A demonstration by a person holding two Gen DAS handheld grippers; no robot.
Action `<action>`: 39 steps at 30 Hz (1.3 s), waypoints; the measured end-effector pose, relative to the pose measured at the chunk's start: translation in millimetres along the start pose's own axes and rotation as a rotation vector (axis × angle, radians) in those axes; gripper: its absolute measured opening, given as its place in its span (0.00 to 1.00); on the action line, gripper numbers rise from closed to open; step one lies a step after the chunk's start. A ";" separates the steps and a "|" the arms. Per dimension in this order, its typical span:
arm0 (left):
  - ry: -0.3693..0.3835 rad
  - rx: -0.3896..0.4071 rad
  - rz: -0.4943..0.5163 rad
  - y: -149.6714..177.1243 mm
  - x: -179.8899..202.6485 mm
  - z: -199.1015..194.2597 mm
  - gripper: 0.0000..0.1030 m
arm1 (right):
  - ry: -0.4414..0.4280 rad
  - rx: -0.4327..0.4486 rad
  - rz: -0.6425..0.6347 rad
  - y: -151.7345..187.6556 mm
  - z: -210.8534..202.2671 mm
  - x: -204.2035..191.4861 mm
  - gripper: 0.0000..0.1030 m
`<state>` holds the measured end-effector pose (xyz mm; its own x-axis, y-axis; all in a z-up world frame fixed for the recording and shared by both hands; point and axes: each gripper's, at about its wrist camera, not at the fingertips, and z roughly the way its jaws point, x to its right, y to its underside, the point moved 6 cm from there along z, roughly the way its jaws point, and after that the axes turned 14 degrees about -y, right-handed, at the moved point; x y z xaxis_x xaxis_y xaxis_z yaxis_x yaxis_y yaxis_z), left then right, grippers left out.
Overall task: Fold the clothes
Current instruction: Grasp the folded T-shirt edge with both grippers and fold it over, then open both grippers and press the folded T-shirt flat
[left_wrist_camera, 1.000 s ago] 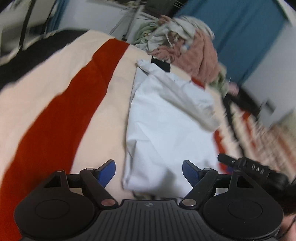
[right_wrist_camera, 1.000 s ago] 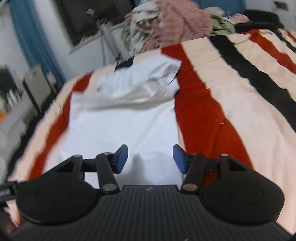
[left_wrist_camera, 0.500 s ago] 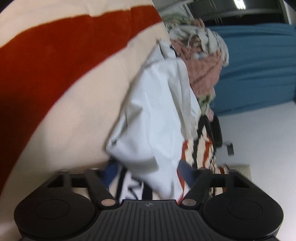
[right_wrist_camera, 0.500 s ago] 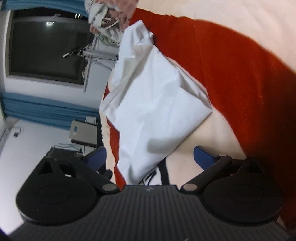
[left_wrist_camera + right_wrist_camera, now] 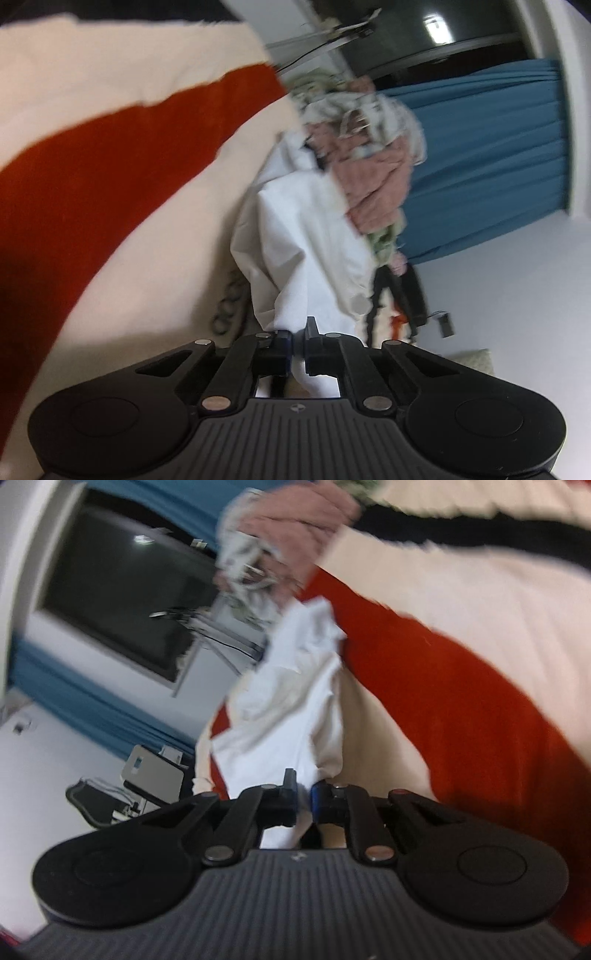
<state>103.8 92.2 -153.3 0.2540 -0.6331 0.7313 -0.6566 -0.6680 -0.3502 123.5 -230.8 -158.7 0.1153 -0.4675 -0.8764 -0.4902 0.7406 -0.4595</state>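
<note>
Jaws first, left wrist view: we see the left gripper (image 5: 298, 341) closed down to a narrow slit, with a pinch of the white garment (image 5: 303, 236) caught in it. The cloth runs away from the jaws in a loose, creased hang, its far end resting on the striped bed cover (image 5: 110, 177). We judge the grip sits at a near corner or hem so the piece can be lifted and carried over itself for a fold. Beyond the garment lies a pile of unfolded clothes (image 5: 369, 147), pink and pale, touching or just behind its far end; that heap could crowd the landing spot. A blue curtain (image 5: 487, 155) hangs behind. Dark looped marks show beside the cloth; too blurred to name.

Right wrist view: the right gripper (image 5: 303, 800) is likewise nearly closed on another bunch of the white garment (image 5: 295, 701), so both grippers share one edge. The bed cover (image 5: 461, 672) lies to the right, the clothes pile (image 5: 291, 542) at the far end. A dark window (image 5: 122, 602) and some grey equipment (image 5: 151, 775) stand off the bed, clear of the work.
</note>
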 end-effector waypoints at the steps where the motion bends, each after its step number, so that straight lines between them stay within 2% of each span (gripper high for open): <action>1: 0.020 0.017 0.014 0.0 4.8 -10.2 0.05 | -0.012 0.005 -0.034 -1.5 -4.9 -8.8 0.09; 8: 0.106 0.122 0.136 27.1 27.4 -93.8 0.05 | -0.114 0.076 -0.136 7.1 -75.9 -63.7 0.09; 14: 0.121 0.140 0.198 73.7 16.0 -143.8 0.05 | -0.099 0.132 -0.252 52.9 -146.7 -74.3 0.09; 19: 0.132 0.150 0.209 89.8 15.1 -158.6 0.05 | -0.085 0.162 -0.292 66.9 -166.2 -77.5 0.09; 22: 0.094 0.211 0.293 81.4 36.6 -158.8 0.05 | -0.096 0.193 -0.280 54.9 -157.9 -81.1 0.09; 26: 0.053 0.219 0.328 43.5 82.1 -127.4 0.05 | -0.089 0.219 -0.261 10.8 -116.6 -96.6 0.09; 31: -0.060 0.195 0.339 -16.9 130.9 -49.0 0.05 | -0.042 0.193 -0.106 -53.3 -31.3 -85.0 0.09; 34: -0.107 0.190 0.323 -42.0 134.8 1.4 0.05 | 0.034 0.179 -0.103 -76.6 17.4 -67.4 0.09; 37: -0.122 0.178 0.325 -58.0 126.1 46.0 0.05 | 0.067 0.149 -0.132 -83.0 55.7 -42.1 0.09; 39: -0.105 0.163 0.307 -64.5 115.0 69.2 0.05 | 0.039 0.151 -0.130 -81.2 68.4 -19.4 0.09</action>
<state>224.5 35.4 -87.2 0.1401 -0.8447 0.5165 -0.5936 -0.4892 -0.6390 220.1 -248.8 -114.2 0.1343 -0.5805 -0.8031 -0.3380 0.7351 -0.5878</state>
